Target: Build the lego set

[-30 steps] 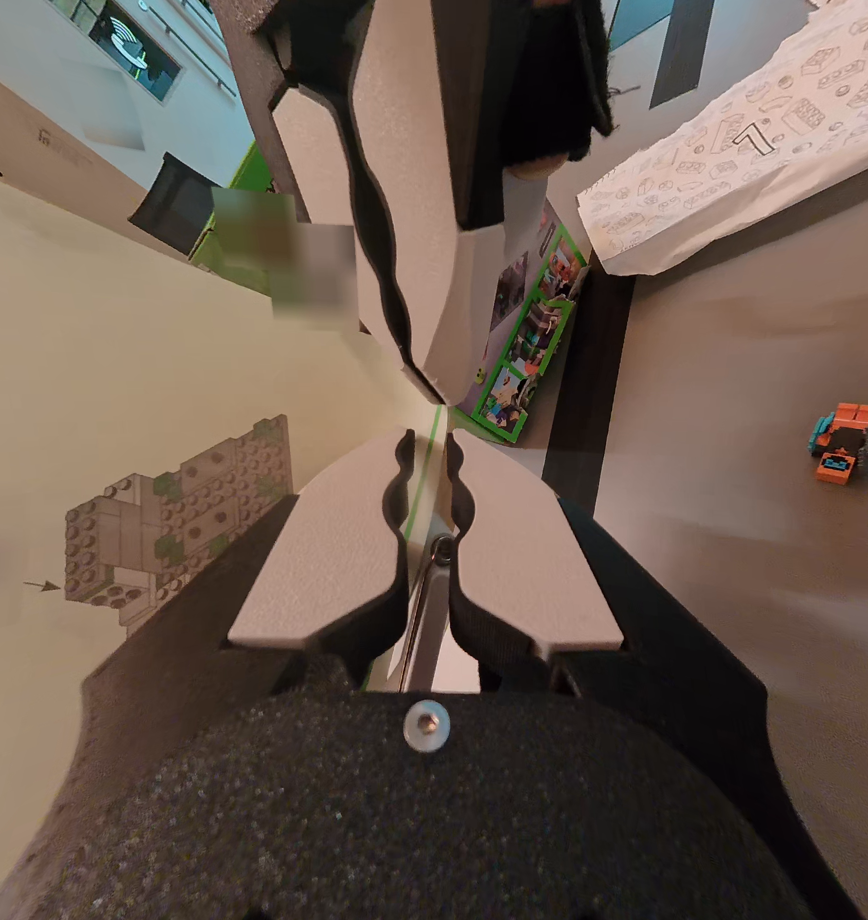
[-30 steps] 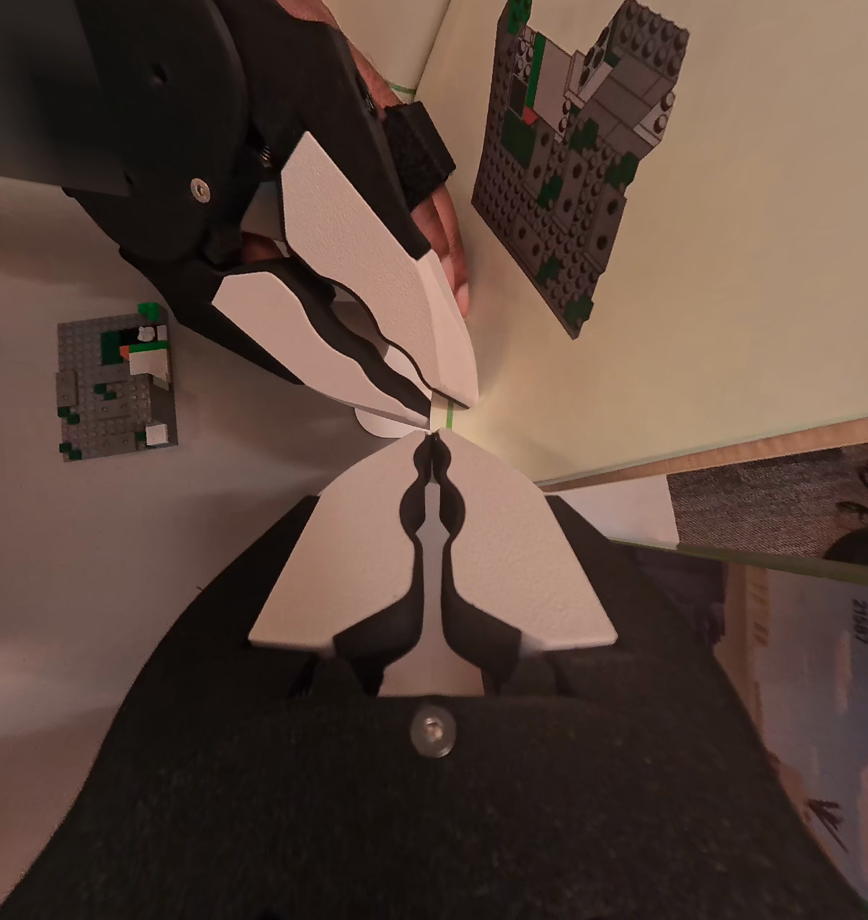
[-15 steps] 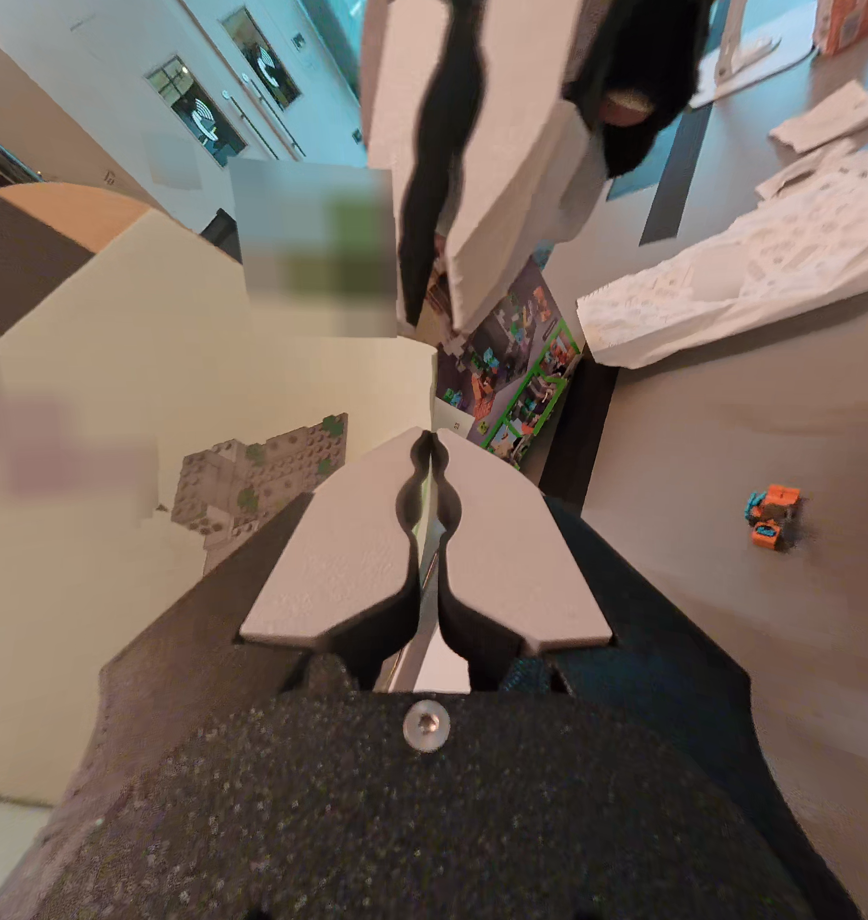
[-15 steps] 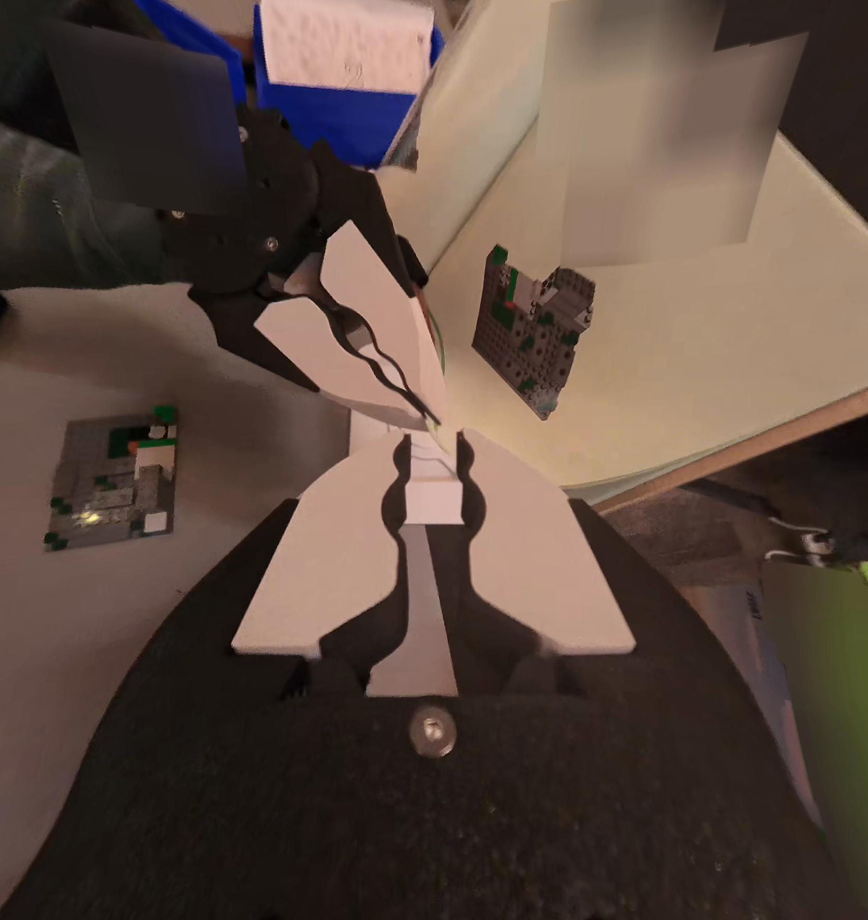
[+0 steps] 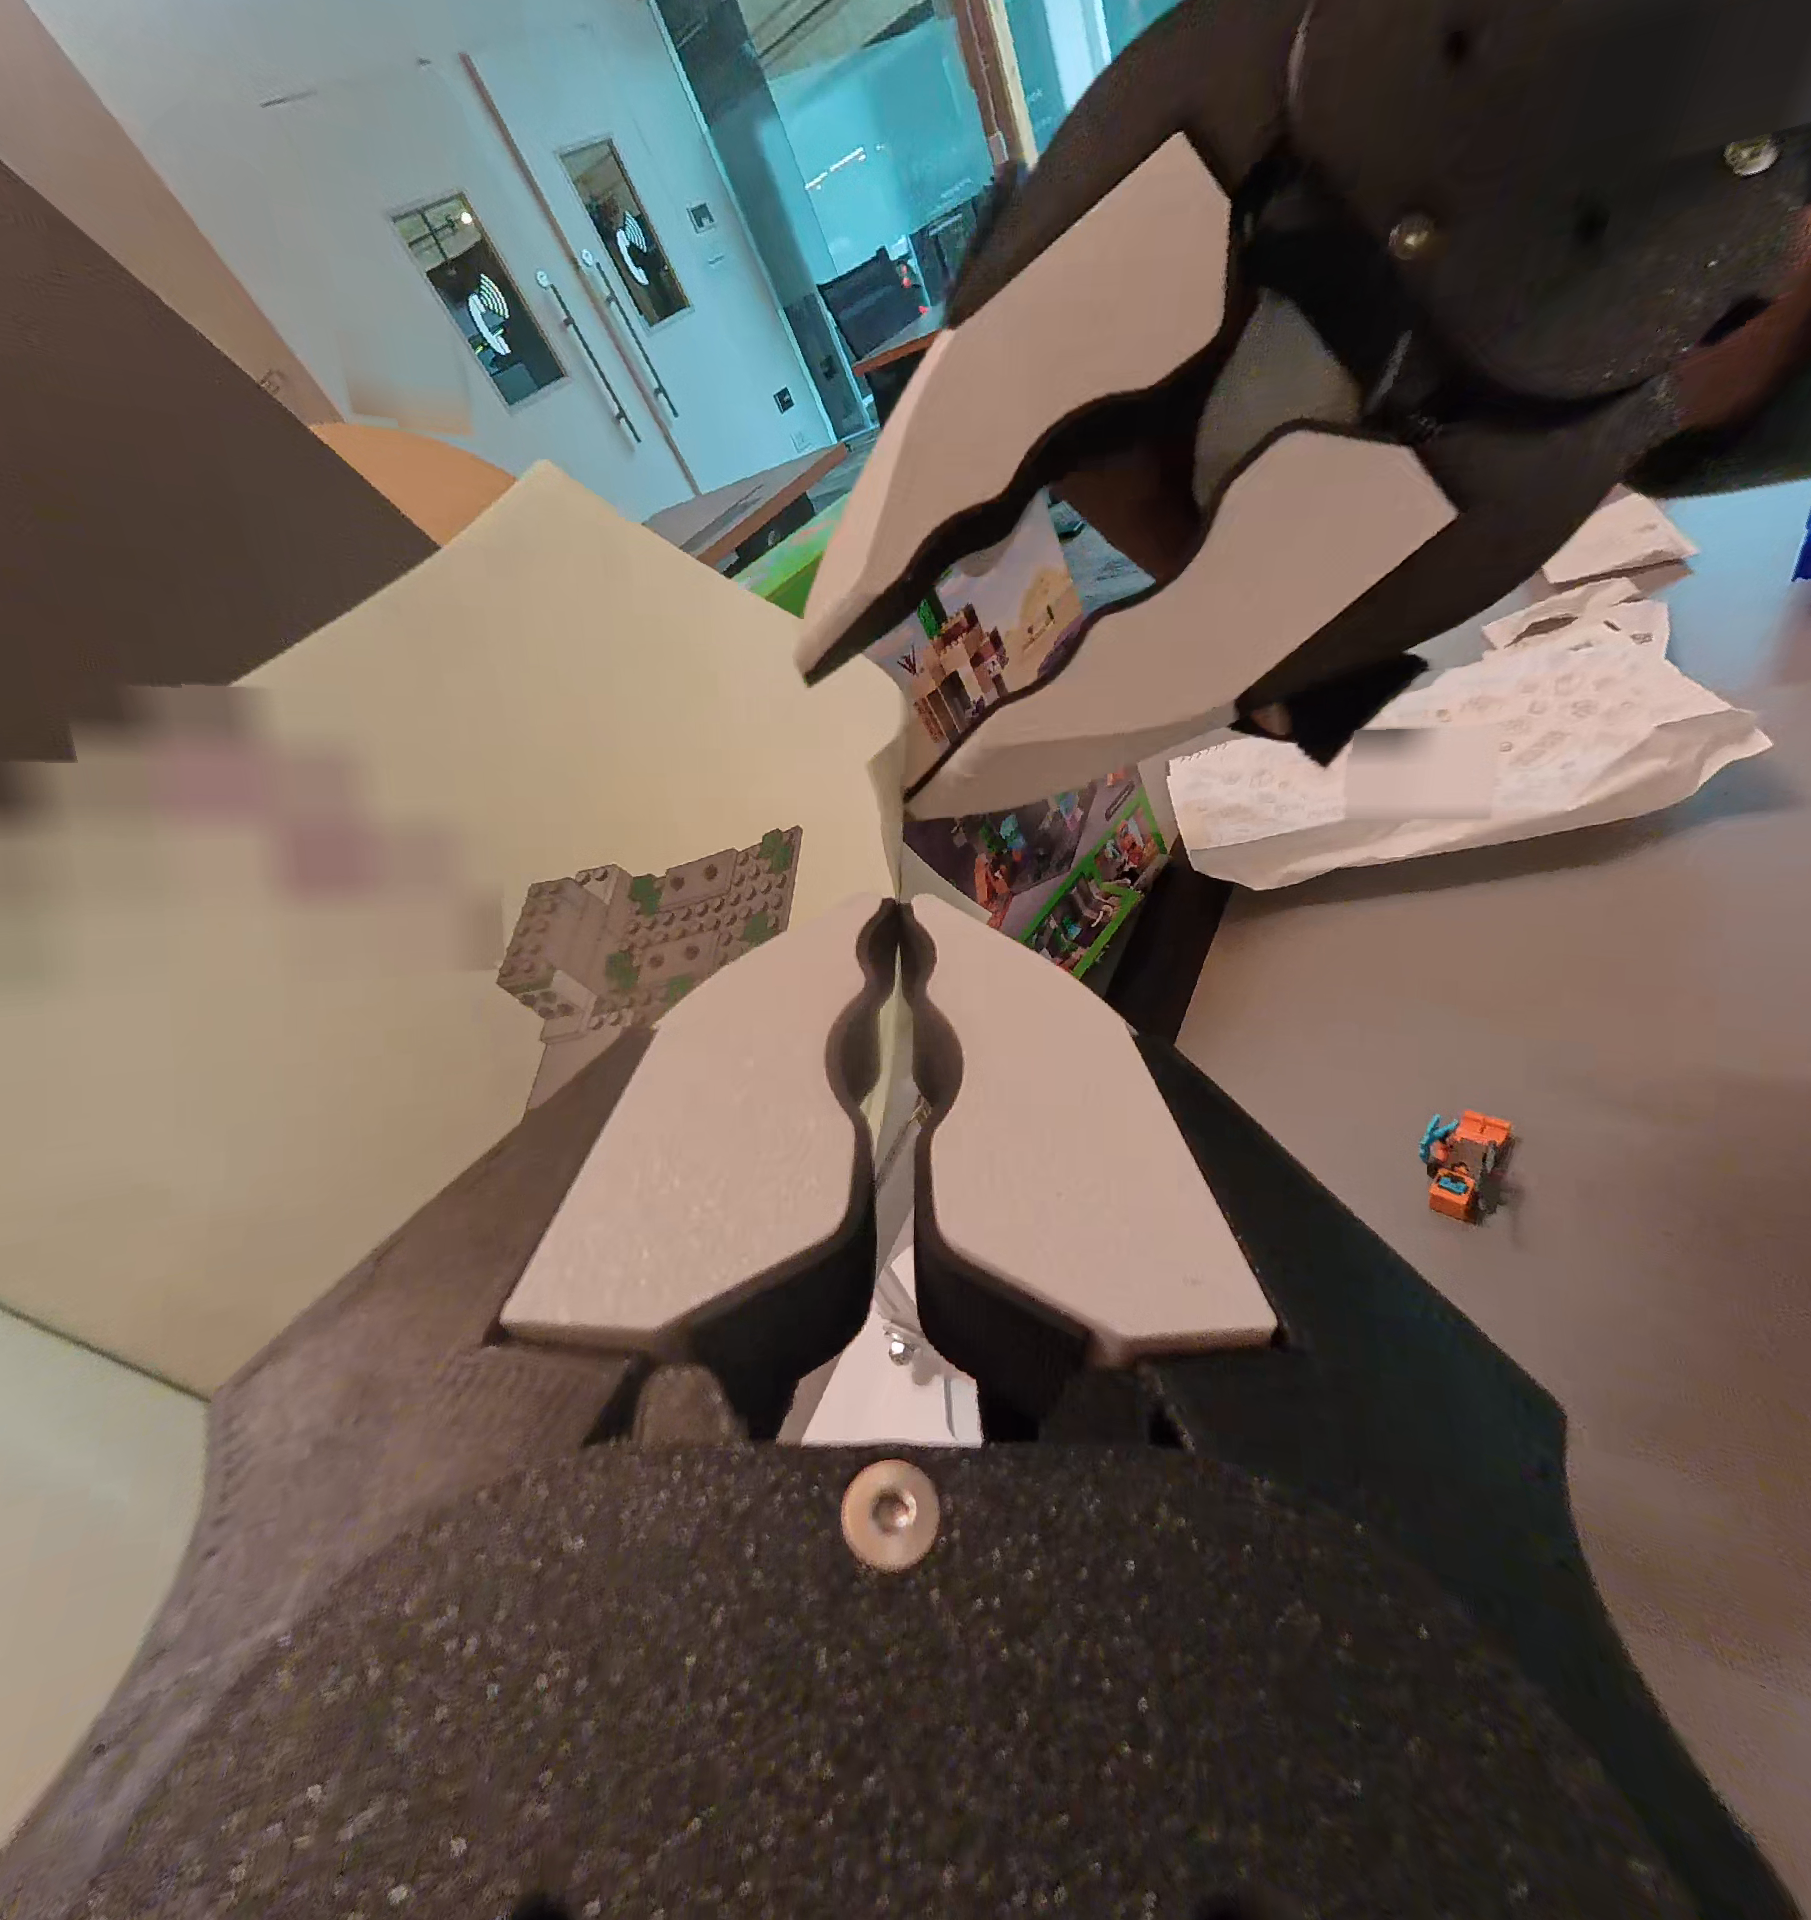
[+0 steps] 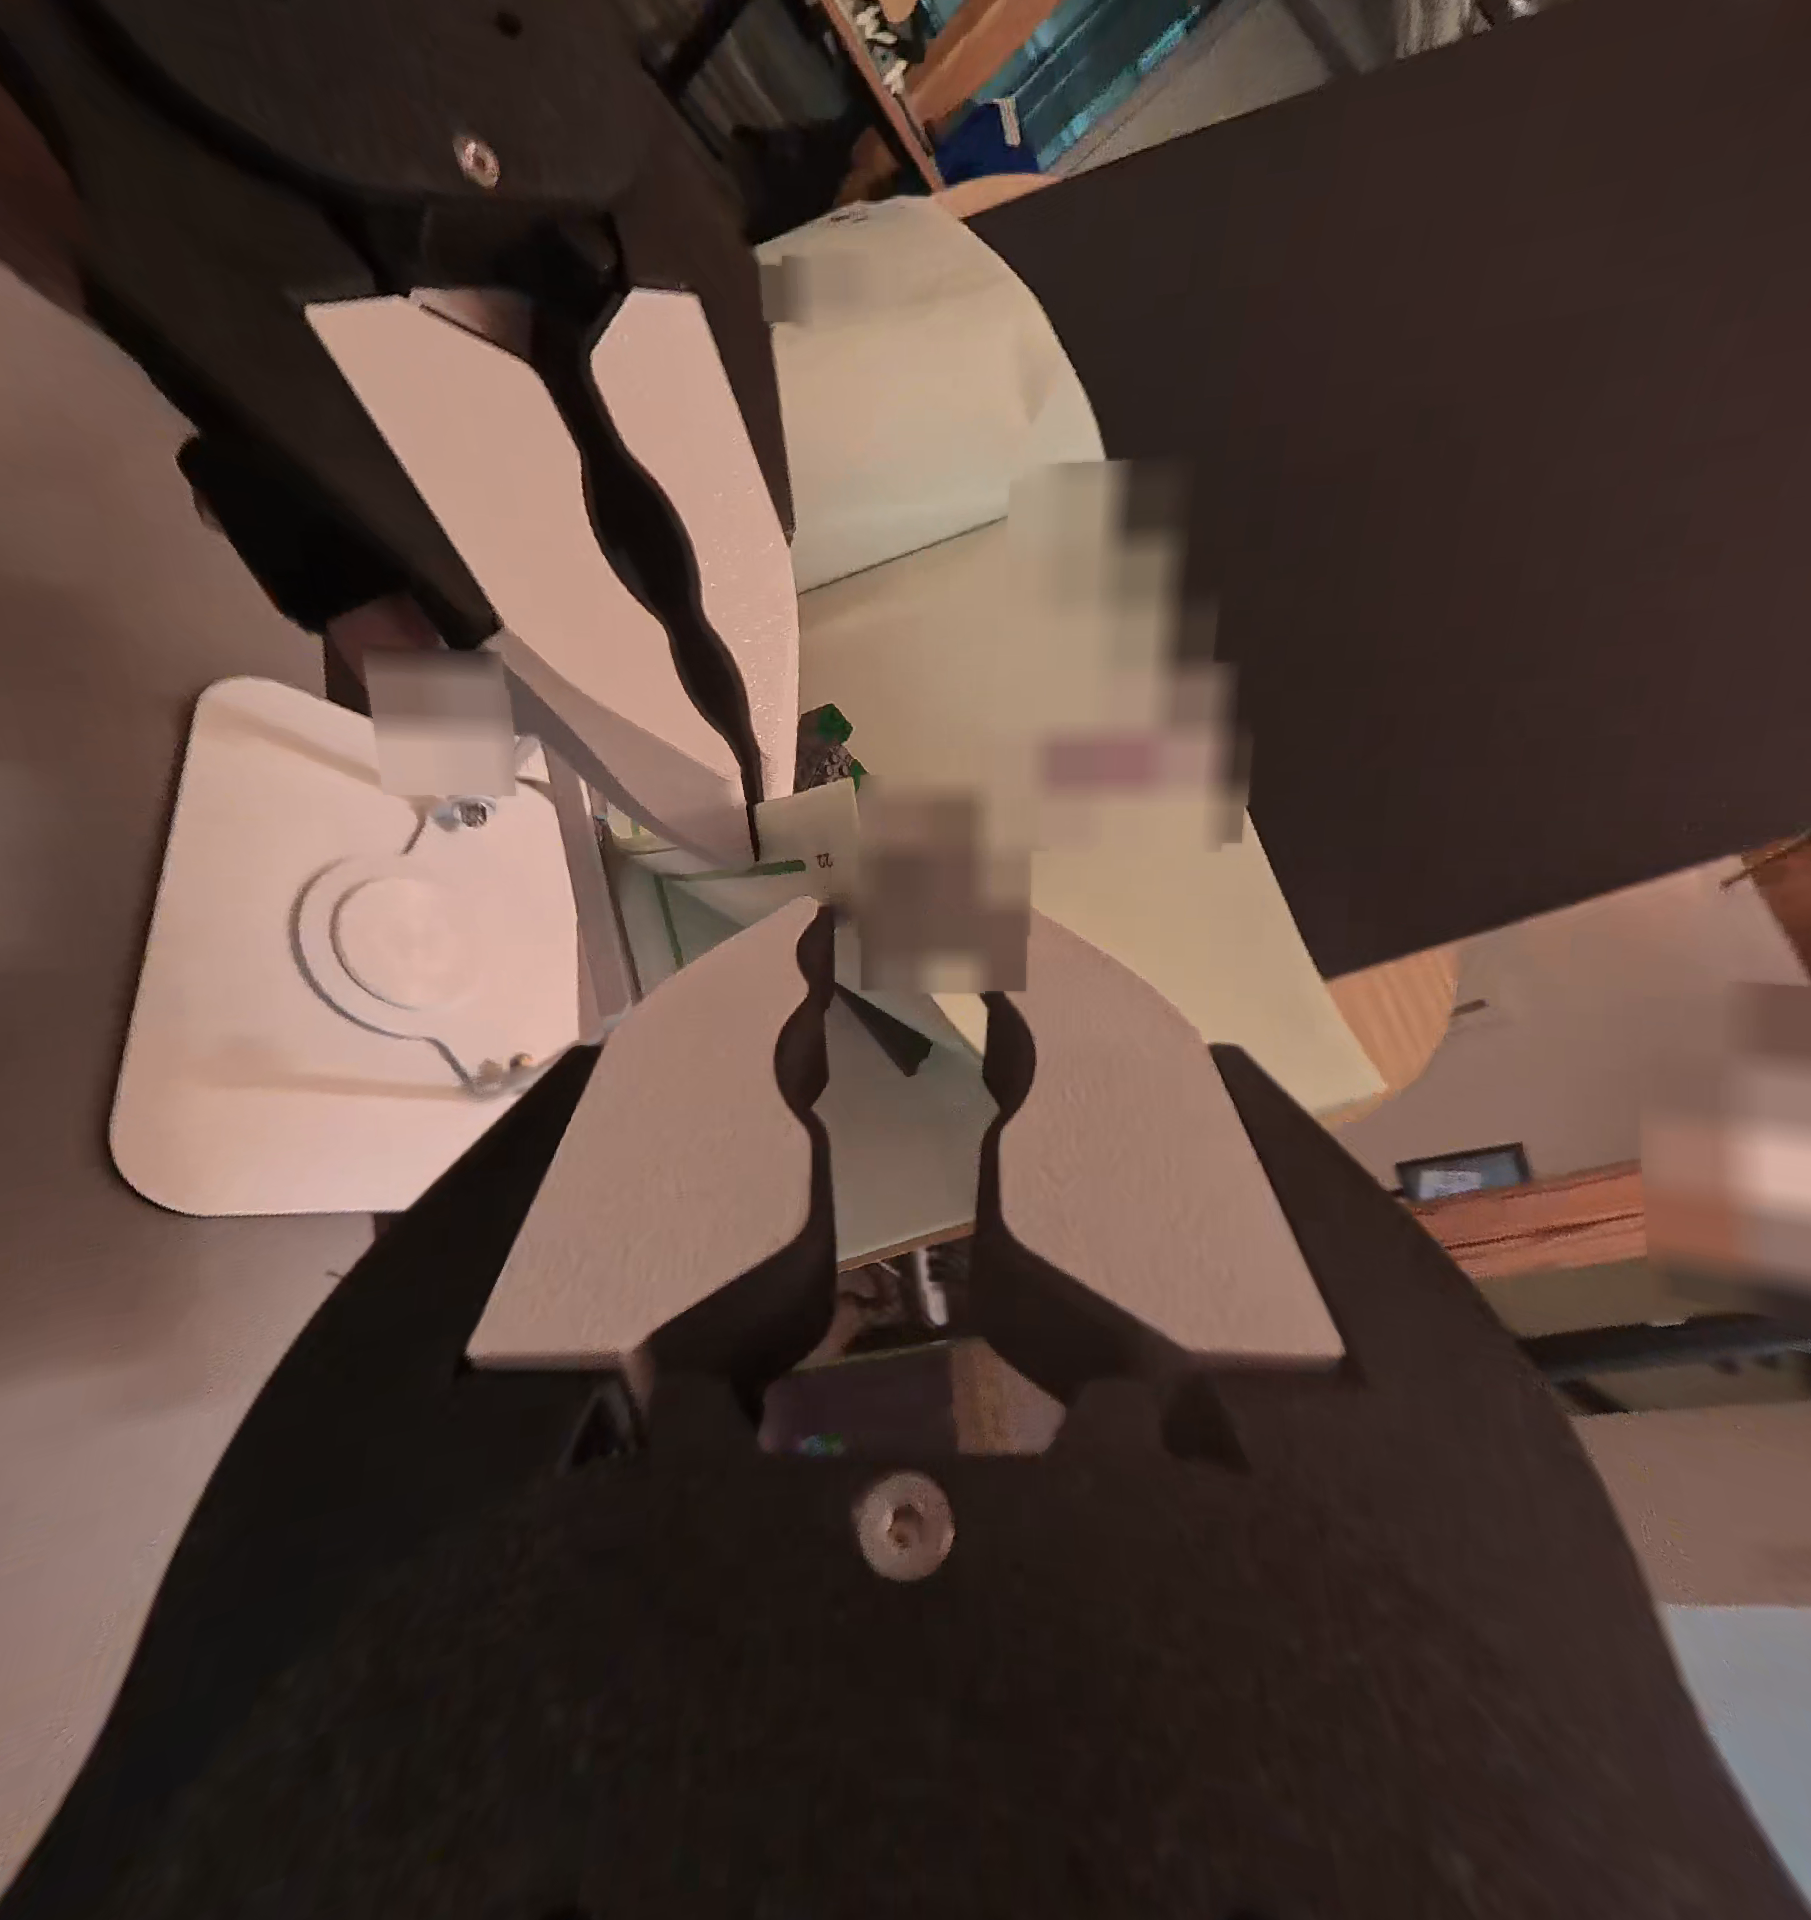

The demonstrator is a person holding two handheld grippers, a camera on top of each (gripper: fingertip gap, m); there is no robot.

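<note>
My left gripper is shut on the edge of a cream page of the instruction booklet and holds it lifted on edge. The page shows a printed picture of a grey and green build. My right gripper is open and empty, its tips just short of the page corner. In the right wrist view the left gripper comes in from the upper left and pinches that corner. In the left wrist view the right gripper hangs open at the upper right, above the page's edge.
A small orange and teal lego model stands on the grey table to the right. Crumpled white paper bags and the set's box lie behind. A white flat stand base sits left of the booklet. My two grippers' fingertips are within a few centimetres of each other.
My right gripper has opened and drawn back from the page. My left gripper has shut on the page's edge and lifted it, so the page stands more upright.
</note>
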